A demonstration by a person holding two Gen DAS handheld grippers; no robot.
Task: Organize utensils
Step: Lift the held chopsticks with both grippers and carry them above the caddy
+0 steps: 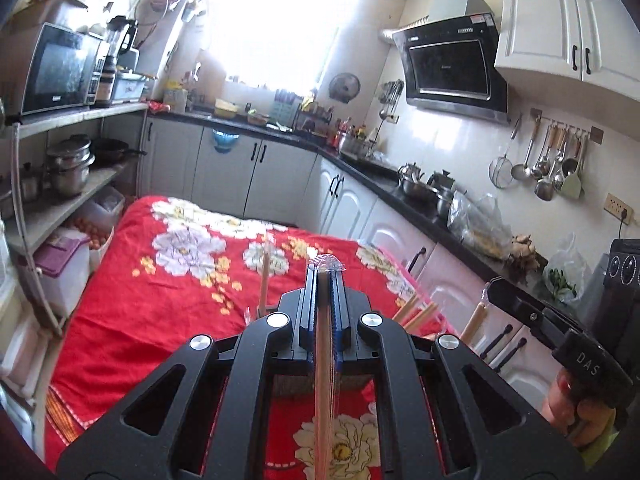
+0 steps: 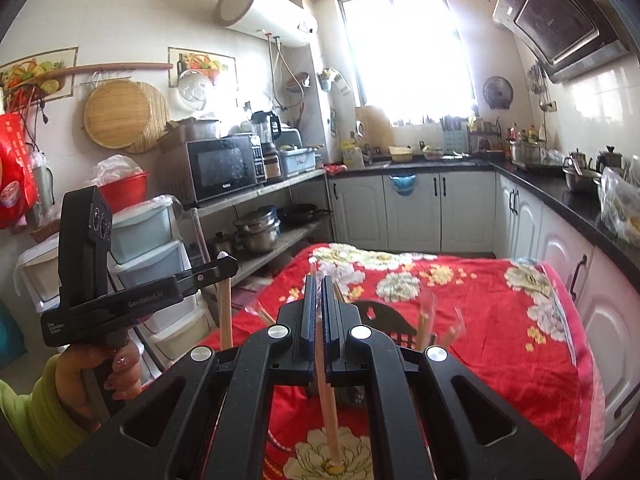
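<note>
My left gripper (image 1: 326,270) is shut on a plastic-wrapped pair of chopsticks (image 1: 325,372) that hangs down between the jaws; its wrapper end sticks out at the tips. My right gripper (image 2: 319,286) is shut on another wrapped pair of chopsticks (image 2: 326,400) that slants down toward the cloth. Both are held above a table with a red flowered cloth (image 1: 168,296). Several more wrapped chopsticks (image 1: 416,312) stand just behind the left gripper; in the right wrist view they (image 2: 424,326) stand by a dark holder (image 2: 380,314). The left gripper also shows in the right wrist view (image 2: 224,266), the right one in the left wrist view (image 1: 490,288).
White cabinets with a black counter (image 1: 360,168) run along the back and right, crowded with pots and kettles. Ladles hang on a wall rail (image 1: 556,160). A shelf with a microwave (image 2: 224,168) and pots stands to the left, with plastic drawers (image 2: 148,248) beside it.
</note>
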